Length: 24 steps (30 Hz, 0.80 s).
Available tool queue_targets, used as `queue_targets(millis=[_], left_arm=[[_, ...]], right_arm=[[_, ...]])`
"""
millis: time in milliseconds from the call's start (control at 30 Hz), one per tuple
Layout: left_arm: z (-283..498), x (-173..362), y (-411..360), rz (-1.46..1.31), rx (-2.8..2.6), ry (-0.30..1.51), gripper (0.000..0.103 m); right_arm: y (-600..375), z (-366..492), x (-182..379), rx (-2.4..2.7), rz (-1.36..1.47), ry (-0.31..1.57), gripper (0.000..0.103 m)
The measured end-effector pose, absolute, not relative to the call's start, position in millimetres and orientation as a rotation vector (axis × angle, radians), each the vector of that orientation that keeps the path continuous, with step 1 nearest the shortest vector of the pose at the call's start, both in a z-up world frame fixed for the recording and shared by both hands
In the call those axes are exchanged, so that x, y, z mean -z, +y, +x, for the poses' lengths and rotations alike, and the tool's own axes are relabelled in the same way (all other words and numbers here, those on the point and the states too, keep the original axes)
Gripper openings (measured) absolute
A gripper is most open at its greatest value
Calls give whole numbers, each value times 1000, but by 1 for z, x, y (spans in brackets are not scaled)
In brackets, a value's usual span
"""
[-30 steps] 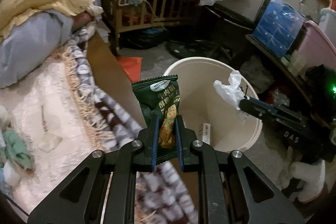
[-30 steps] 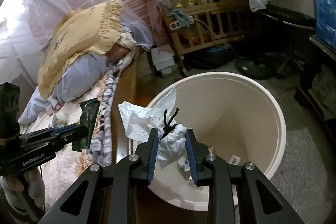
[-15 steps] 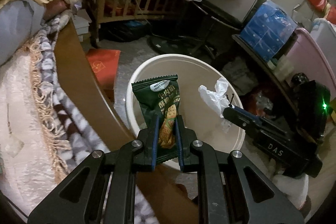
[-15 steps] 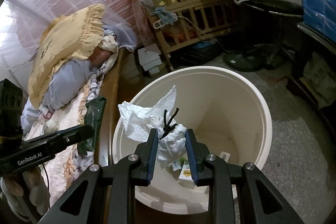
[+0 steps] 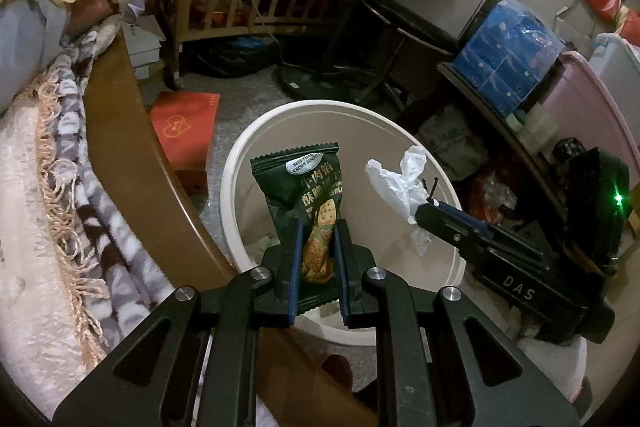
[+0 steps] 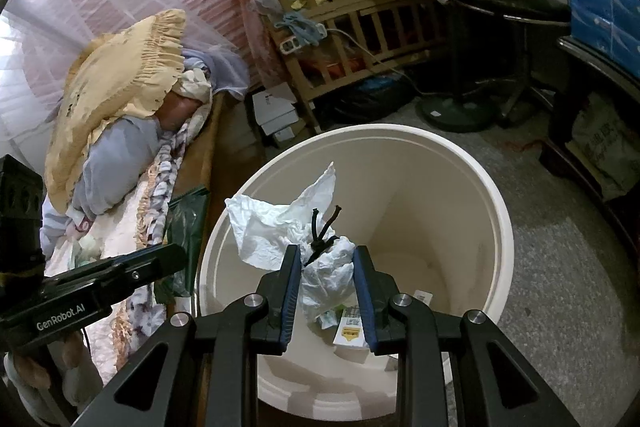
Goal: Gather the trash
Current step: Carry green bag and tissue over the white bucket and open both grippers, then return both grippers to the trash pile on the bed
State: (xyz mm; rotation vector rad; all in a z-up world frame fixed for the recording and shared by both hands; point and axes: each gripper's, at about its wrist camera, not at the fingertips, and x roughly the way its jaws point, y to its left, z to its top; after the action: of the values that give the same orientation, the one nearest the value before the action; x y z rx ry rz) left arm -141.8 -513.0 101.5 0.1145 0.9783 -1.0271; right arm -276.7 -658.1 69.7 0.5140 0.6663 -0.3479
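My left gripper (image 5: 316,227) is shut on a dark green biscuit wrapper (image 5: 306,183), held upright over the open mouth of a cream bucket (image 5: 240,163). The right gripper (image 6: 326,253) is shut on a crumpled white tissue (image 6: 280,223) with a black twist of string in it, also above the bucket (image 6: 496,203). In the left wrist view the right gripper (image 5: 426,209) reaches in from the right with the tissue (image 5: 394,183). In the right wrist view the left gripper (image 6: 176,259) comes in from the left with the wrapper (image 6: 186,215). Small cartons lie on the bucket floor.
A bed with a fringed blanket (image 5: 60,187) and a wooden side rail (image 5: 132,155) runs along the left. A wooden crib (image 6: 360,11) stands behind, a fan base (image 6: 456,111) and a red packet (image 5: 184,127) lie on the floor, and shelves with boxes (image 5: 508,63) stand at the right.
In the left wrist view the bucket has shifted left and under the wrapper, and the bed has slid out to the left. Both grippers keep their hold and hang lower over the bucket.
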Motion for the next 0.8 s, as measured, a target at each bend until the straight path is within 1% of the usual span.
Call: queue_targets(millis=[33, 100, 133, 167, 200, 233, 467, 800], left_arm=[[-142, -101, -513, 110, 1029, 979, 14], [-140, -100, -512, 92, 1043, 988, 20], [-140, -99, -512, 81, 1048, 991, 33], [-139, -99, -510, 65, 1051, 992, 51], [-139, -100, -510, 53, 1052, 990, 57], [-138, -100, -507, 37, 1052, 986, 59], [-137, -107, -482, 50, 999, 988, 59], [-132, -115, -402, 98, 803, 935, 59]], right_arm=[[-659, -276, -69, 352, 516, 667, 25], [-660, -275, -69, 362, 521, 667, 31], [-660, -275, -69, 373, 522, 669, 34], [-660, -275, -69, 380, 522, 669, 38], [-660, -275, -70, 383, 523, 665, 39], [-659, -275, -70, 383, 521, 663, 39], [-644, -268, -74, 346, 504, 680, 40], [-586, -242, -82, 231, 448, 712, 43]])
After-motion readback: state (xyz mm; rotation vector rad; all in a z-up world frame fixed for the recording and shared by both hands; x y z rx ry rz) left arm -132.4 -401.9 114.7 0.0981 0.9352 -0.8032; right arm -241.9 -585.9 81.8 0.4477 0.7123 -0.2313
